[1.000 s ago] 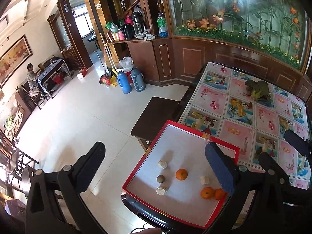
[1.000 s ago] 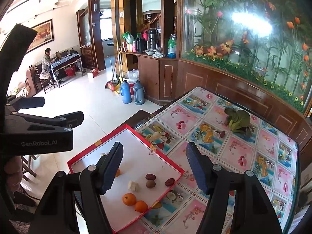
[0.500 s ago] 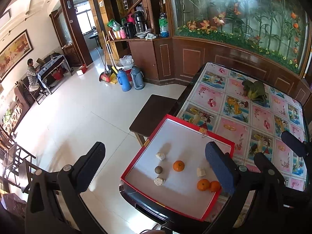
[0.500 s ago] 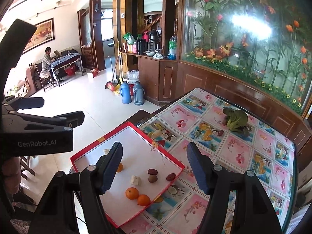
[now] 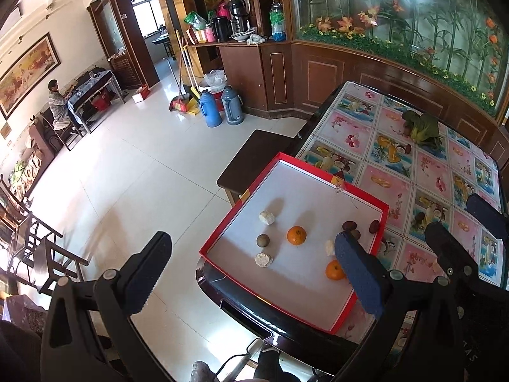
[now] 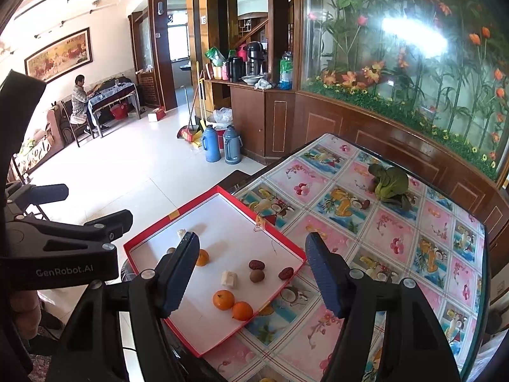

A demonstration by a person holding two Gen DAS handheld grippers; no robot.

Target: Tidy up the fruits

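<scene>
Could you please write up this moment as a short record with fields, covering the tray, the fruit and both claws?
surface: table with fruit-print cloth
container: red-rimmed tray, white inside, at the table's corner
oranges: three; two touching, one apart
dark red fruits: two
round brown fruits: two
pale chunks: three
left claw: open, empty, above the tray
right claw: open, empty, above the tray
off tray: leafy greens

A dark-framed table with a fruit-patterned cloth (image 6: pixel 391 238) carries a red-rimmed white tray (image 6: pixel 222 222) at seven o'clock and leafy greens (image 6: pixel 389 183) at one.
</scene>
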